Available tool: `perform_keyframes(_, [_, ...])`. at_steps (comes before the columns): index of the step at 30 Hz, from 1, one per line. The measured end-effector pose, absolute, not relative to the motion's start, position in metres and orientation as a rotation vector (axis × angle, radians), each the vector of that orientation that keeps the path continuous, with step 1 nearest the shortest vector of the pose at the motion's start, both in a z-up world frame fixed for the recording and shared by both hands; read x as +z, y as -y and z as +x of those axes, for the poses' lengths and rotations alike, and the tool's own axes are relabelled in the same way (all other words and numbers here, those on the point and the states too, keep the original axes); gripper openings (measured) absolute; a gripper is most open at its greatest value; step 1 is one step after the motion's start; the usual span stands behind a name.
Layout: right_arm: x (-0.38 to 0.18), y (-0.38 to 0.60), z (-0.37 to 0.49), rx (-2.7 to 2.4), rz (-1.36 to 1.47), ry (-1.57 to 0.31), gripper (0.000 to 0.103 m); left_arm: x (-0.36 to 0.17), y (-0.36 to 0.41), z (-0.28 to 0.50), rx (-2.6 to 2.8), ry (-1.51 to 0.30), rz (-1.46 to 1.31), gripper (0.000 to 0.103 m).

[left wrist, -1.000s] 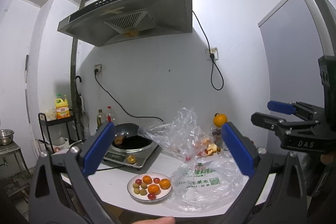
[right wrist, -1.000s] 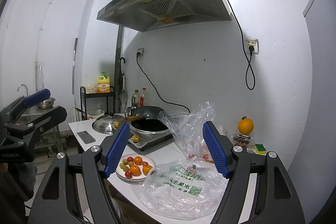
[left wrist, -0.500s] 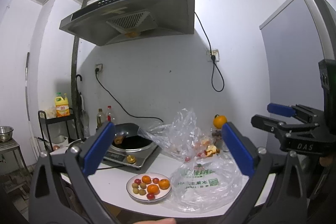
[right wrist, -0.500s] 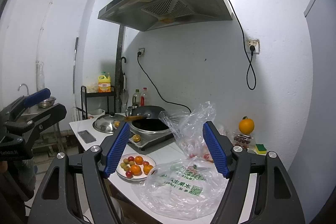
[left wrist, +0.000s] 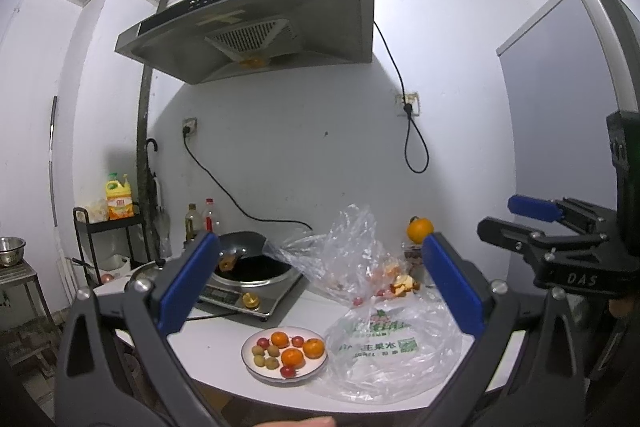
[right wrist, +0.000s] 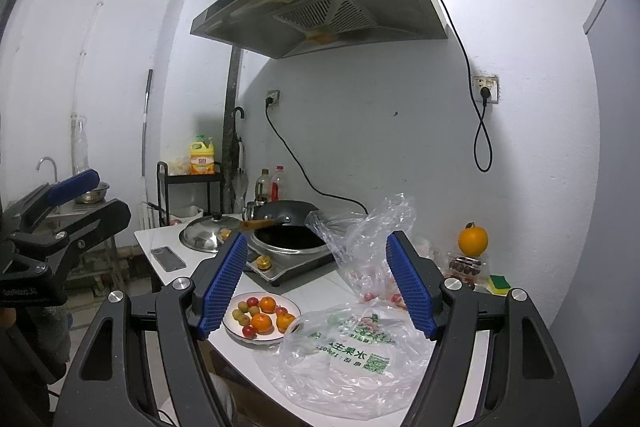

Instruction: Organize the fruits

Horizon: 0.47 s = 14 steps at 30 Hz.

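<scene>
A white plate (left wrist: 256, 367) (right wrist: 232, 327) on the white counter holds small oranges (left wrist: 292, 357) (right wrist: 262, 323), red cherry tomatoes and yellowish-green round fruits. Right of it lies a flat clear plastic bag with green print (left wrist: 384, 351) (right wrist: 352, 359); behind that, a crumpled clear bag (left wrist: 344, 251) (right wrist: 372, 239) with more fruit inside. A single orange (left wrist: 420, 230) (right wrist: 473, 241) sits on a box at the back right. My left gripper (left wrist: 320, 291) and right gripper (right wrist: 316, 287) both hang open in the air before the counter, holding nothing.
An induction cooker with a black wok (left wrist: 252, 267) (right wrist: 288, 231) stands at the back left, a steel lid (right wrist: 204, 237) and a phone (right wrist: 168, 259) beside it. Bottles, a black rack (right wrist: 188, 195) and a range hood (left wrist: 256, 35) fill the corner. A fridge (left wrist: 560, 115) is at right.
</scene>
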State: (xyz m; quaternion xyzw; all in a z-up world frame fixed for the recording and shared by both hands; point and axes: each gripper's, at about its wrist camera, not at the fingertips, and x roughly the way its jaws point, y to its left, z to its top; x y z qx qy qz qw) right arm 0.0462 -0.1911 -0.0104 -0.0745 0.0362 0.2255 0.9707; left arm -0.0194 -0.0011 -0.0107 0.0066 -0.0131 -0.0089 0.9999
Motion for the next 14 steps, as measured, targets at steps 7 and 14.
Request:
perform_keyframes(7, [-0.0095, 0.1904, 0.046, 0.456, -0.152, -0.074, 0.075, -0.0106, 0.0, -0.0196, -0.017, 0.025, 0.01, 0.102])
perform_keyframes(14, [-0.009, 0.1893, 0.0476, 0.466, -0.154, -0.076, 0.075, -0.0104, 0.0003, -0.02, -0.034, 0.022, 0.012, 0.102])
